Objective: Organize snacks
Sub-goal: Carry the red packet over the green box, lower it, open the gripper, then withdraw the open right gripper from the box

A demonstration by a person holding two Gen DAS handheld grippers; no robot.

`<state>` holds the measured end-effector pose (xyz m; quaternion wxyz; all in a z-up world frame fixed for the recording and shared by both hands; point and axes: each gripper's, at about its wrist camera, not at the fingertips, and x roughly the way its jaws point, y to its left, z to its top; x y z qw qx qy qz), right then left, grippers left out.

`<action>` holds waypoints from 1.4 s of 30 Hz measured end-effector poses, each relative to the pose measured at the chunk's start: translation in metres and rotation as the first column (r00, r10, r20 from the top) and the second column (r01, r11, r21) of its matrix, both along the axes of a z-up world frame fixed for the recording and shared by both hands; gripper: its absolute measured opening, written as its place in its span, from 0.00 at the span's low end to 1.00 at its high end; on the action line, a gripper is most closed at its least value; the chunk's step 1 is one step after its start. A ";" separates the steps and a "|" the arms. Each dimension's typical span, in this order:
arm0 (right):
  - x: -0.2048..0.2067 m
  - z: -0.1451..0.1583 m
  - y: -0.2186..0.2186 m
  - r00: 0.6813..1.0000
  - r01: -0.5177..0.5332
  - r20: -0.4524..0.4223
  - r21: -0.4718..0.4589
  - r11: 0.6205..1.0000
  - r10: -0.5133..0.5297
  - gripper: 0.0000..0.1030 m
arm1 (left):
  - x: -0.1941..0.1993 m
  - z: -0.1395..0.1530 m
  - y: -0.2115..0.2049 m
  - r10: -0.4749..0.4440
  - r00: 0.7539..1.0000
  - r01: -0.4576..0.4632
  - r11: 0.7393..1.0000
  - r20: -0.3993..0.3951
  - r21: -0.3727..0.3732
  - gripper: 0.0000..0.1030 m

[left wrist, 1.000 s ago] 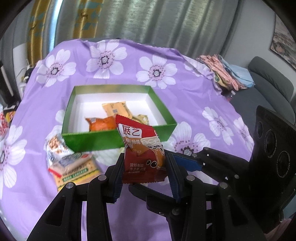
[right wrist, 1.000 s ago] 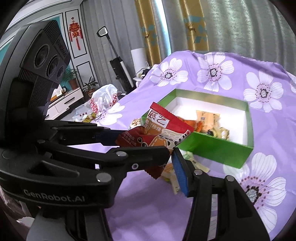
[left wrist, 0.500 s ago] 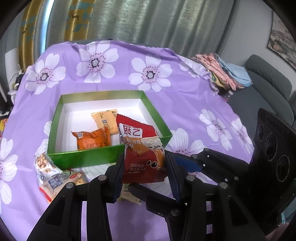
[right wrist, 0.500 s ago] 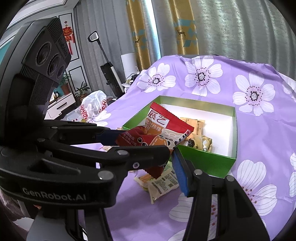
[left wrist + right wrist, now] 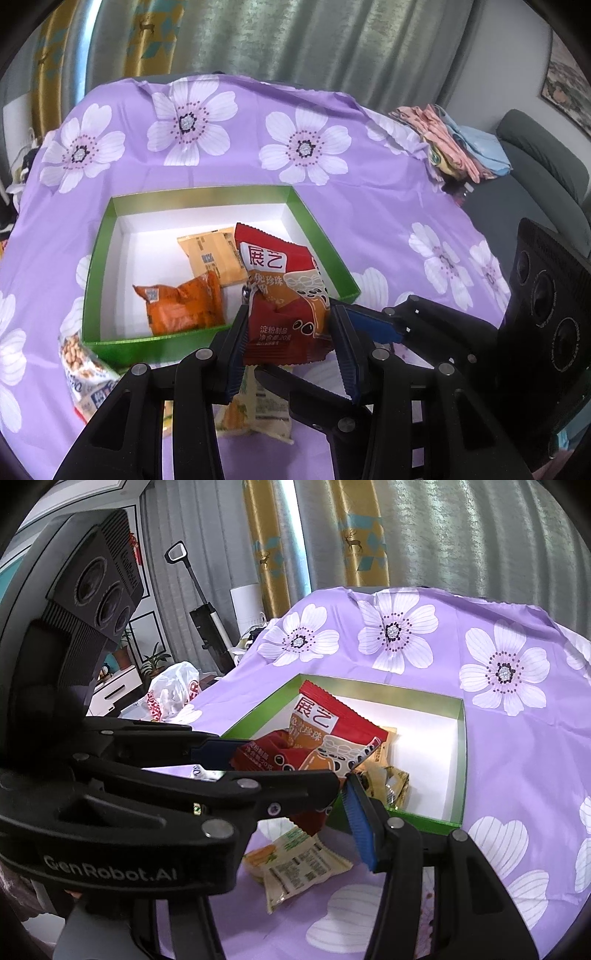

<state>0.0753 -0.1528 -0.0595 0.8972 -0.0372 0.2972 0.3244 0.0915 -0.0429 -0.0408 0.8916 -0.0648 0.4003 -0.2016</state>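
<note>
My left gripper (image 5: 290, 332) is shut on a red snack packet (image 5: 284, 291), held upright over the front wall of the green box (image 5: 155, 339). The packet's top leans over the box's white inside. An orange packet (image 5: 181, 306) and a yellow packet (image 5: 214, 258) lie in the box, with gold-wrapped sweets (image 5: 391, 782) beside them. My right gripper (image 5: 295, 801) comes in from the right, open. Its blue-padded finger (image 5: 360, 823) stands just off the packet's lower corner. Its other finger is hidden behind the left gripper (image 5: 284, 766).
A peanut packet (image 5: 81, 365) and a cracker packet (image 5: 299, 860) lie on the purple flowered cloth (image 5: 332, 206) in front of the box. Folded clothes (image 5: 454, 144) sit at the table's far right, next to a grey sofa (image 5: 535, 155). A plastic bag (image 5: 173, 690) lies far left.
Both grippers have moved forward together toward the box. The red packet, earlier in front of the green wall, now reaches over it. Neither grip has changed.
</note>
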 end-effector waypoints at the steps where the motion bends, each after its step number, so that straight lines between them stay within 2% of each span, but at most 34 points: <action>1: 0.003 -0.001 0.000 1.000 -0.001 0.001 0.002 1.000 0.001 0.53 | 0.002 -0.001 0.001 0.001 1.000 -0.001 1.000 -0.001 0.000 0.41; 8: 0.017 -0.003 -0.001 1.000 0.001 -0.010 0.008 1.000 -0.001 0.53 | 0.023 -0.005 0.003 -0.003 1.000 0.003 1.000 -0.016 0.003 0.41; 16: 0.047 -0.009 0.007 1.000 0.003 -0.030 -0.028 1.000 -0.004 0.53 | 0.046 -0.014 0.006 -0.001 0.999 0.001 1.000 -0.044 0.008 0.41; 29: 0.080 -0.033 0.015 0.993 0.016 -0.115 -0.046 0.999 -0.021 0.54 | 0.081 -0.046 0.022 0.047 0.985 -0.056 0.997 -0.164 -0.055 0.42; 30: 0.081 -0.034 0.015 0.993 0.023 -0.112 -0.052 0.998 -0.029 0.54 | 0.082 -0.048 0.023 0.055 0.984 -0.066 0.996 -0.171 -0.056 0.43; 31: 0.082 -0.035 0.016 0.993 0.034 -0.109 -0.061 0.998 -0.040 0.54 | 0.084 -0.049 0.025 0.070 0.981 -0.081 0.995 -0.180 -0.051 0.53; 32: 0.084 -0.036 0.017 0.993 0.043 -0.111 -0.070 0.997 -0.050 0.54 | 0.085 -0.051 0.028 0.084 0.979 -0.095 0.994 -0.187 -0.049 0.69; 34: 0.086 -0.037 0.016 0.992 0.055 -0.113 -0.078 0.995 -0.063 0.58 | 0.084 -0.051 0.036 0.111 0.976 -0.123 0.991 -0.186 -0.055 0.78; 42: 0.073 -0.030 -0.007 0.990 0.097 -0.101 -0.058 0.994 -0.102 0.64 | 0.069 -0.036 0.058 0.170 0.975 -0.175 0.984 -0.144 -0.024 0.79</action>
